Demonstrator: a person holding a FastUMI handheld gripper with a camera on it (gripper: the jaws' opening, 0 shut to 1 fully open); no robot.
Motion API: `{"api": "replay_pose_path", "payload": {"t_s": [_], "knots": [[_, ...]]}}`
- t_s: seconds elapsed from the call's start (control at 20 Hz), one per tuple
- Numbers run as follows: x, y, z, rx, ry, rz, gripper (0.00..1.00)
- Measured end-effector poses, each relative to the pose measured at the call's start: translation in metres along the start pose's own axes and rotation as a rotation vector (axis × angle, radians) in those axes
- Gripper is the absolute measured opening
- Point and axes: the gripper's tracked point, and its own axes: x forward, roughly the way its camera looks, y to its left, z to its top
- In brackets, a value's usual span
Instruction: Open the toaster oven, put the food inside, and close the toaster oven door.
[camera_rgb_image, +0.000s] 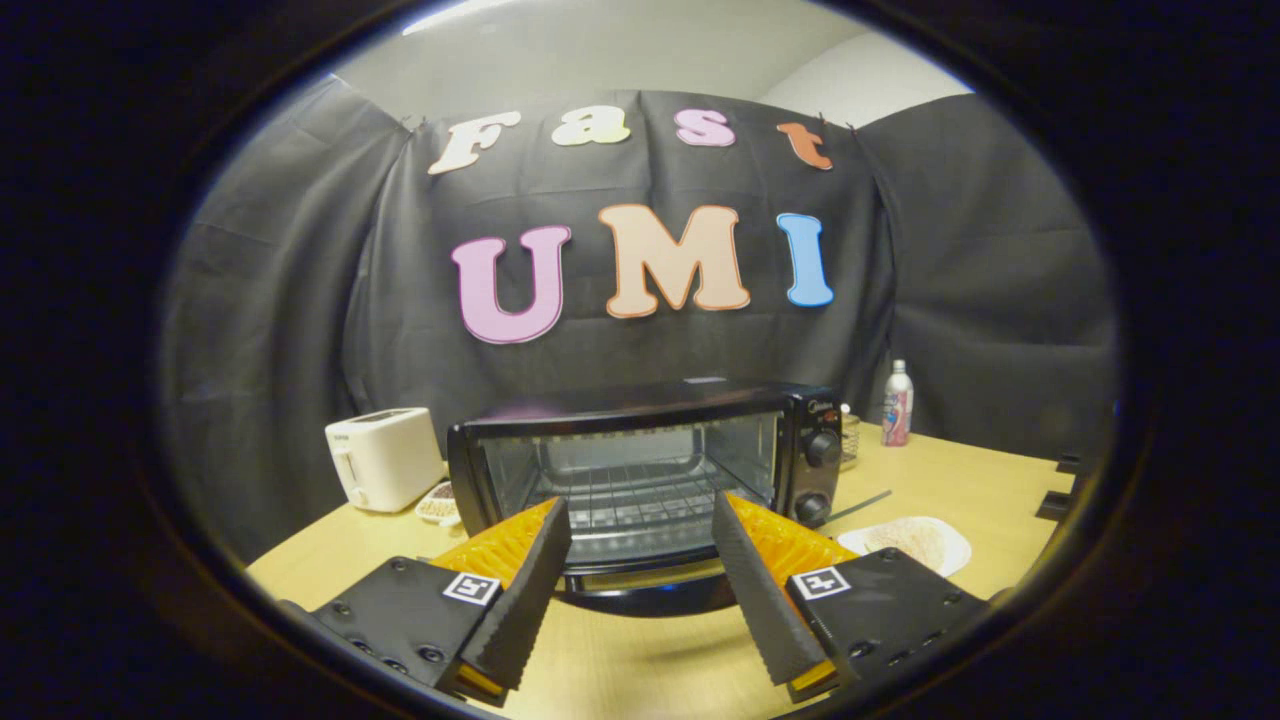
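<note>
We are holding the gripper (640, 560) with its jaws spread wide and empty, hovering just in front of the toaster oven (640, 470) on the tabletop (930, 480). The oven's glass door (640, 578) appears to be lying open and flat, its handle sitting between the jaws, and the wire rack (630, 500) is showing inside. The food, on a white plate (908, 542), is resting just beside the oven on the side of its knobs. We judge the risk to be this: swinging toward the plate could clip the lowered door, and pinching flat food could crush or drop it.
</note>
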Motion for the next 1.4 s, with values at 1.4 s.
{"api": "replay_pose_path", "payload": {"t_s": [1.4], "knots": [[-0.004, -0.05, -0.088, -0.199, 0.414, -0.108, 0.91]]}}
